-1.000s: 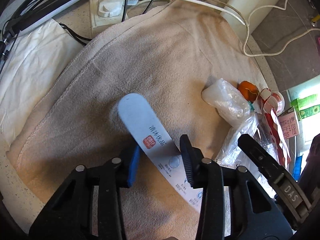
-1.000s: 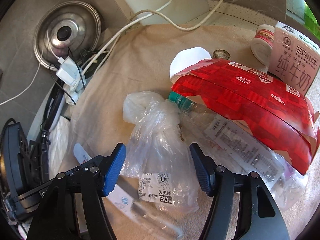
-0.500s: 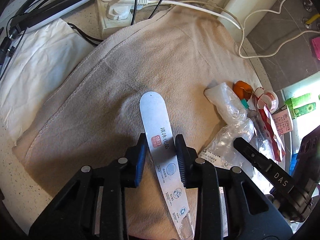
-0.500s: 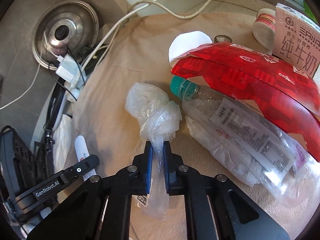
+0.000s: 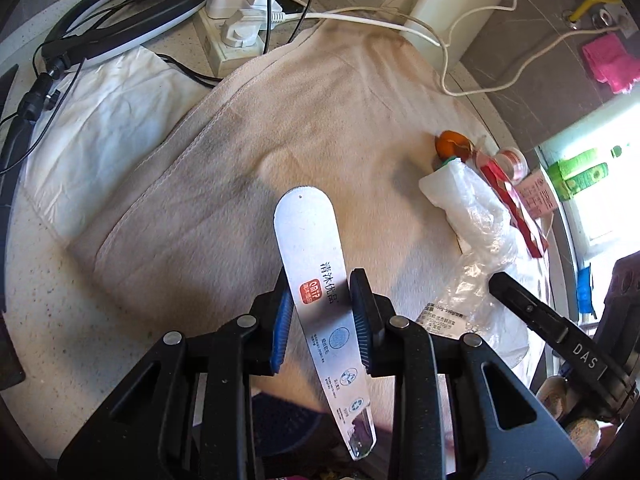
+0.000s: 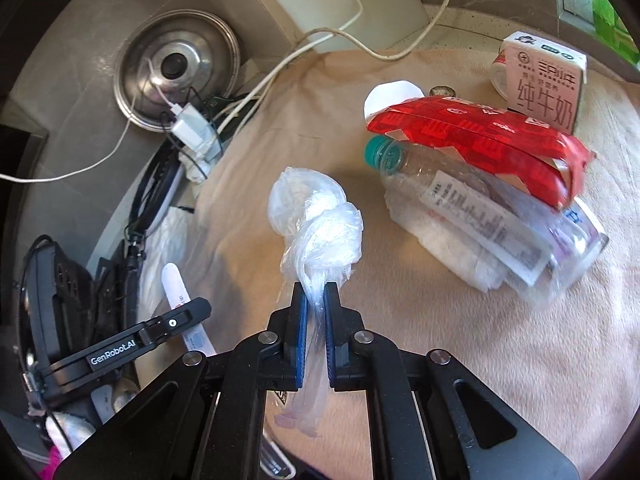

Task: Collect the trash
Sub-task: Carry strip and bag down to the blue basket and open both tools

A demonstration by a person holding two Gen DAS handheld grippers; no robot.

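1. Trash sits in two grips and one pile: a flat silver wrapper strip (image 5: 316, 292), a knotted clear plastic bag (image 6: 316, 220), and the rest on a beige towel (image 5: 248, 152).
2. Left gripper (image 5: 320, 316): fingers narrow, blue pads pressed on both edges of the wrapper strip, which is held about mid-length. Its rounded end points away from the camera, its clear tail hangs back below the jaws, and it looks lifted off the towel.
3. Right gripper (image 6: 315, 332): jaws fully closed on the bag's thin twisted neck. The knot bulges just past the fingertips and the loose tail hangs below.
4. Pile on the towel's right side in the right wrist view: clear plastic bottle (image 6: 472, 200) with green cap lying on its side, red packet (image 6: 480, 136) resting on it, crumpled white tissue (image 6: 444, 248) under it.
5. Milk carton (image 6: 544, 84) stands upright behind the packet.
6. Off the towel: white power strip (image 5: 236, 28) with plugs, metal pot lid (image 6: 176, 68), white cables.
7. Each gripper shows at the edge of the other's view.
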